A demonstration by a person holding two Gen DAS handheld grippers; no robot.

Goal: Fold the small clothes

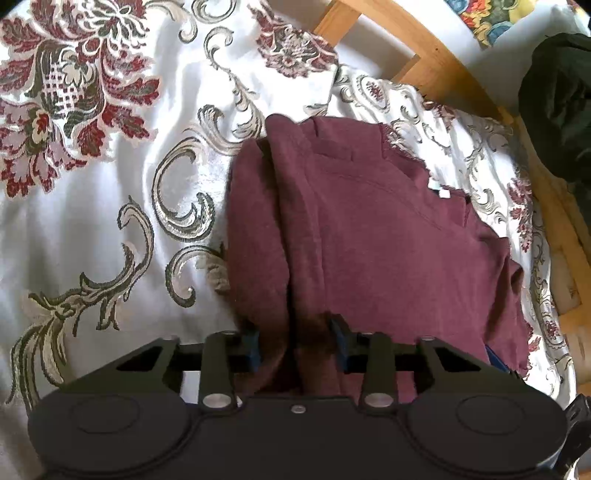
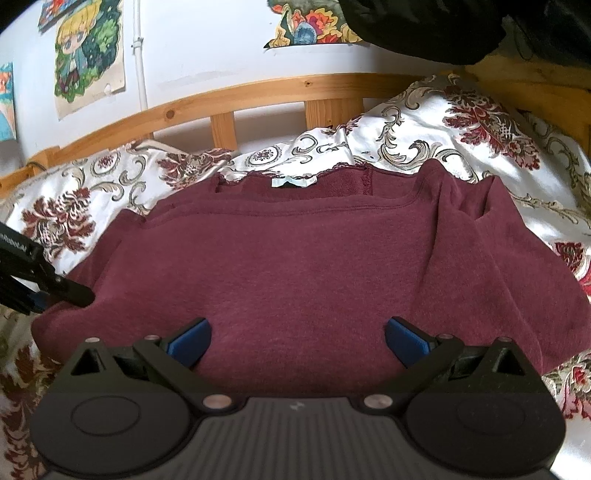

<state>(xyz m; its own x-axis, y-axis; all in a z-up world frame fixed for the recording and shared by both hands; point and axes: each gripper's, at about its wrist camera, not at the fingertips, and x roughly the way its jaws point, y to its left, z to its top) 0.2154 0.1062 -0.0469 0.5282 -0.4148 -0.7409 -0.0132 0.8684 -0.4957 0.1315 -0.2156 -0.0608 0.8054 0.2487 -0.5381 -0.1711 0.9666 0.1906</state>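
A maroon knit top (image 1: 369,229) lies on a floral bedspread (image 1: 92,206), with its left part folded over the body. My left gripper (image 1: 297,345) has its blue pads pressed against a bunched fold of the top at its near edge. In the right wrist view the top (image 2: 295,273) lies flat with its neckline and pale label (image 2: 293,181) at the far side. My right gripper (image 2: 297,339) is open, its blue pads spread wide just over the top's near hem. The left gripper (image 2: 70,290) shows at the top's left edge.
A wooden bed rail (image 2: 258,92) runs behind the bedspread (image 2: 461,147), with a wall and posters (image 2: 88,55) beyond. A dark black garment (image 1: 557,103) lies at the far right, and it also shows in the right wrist view (image 2: 443,26).
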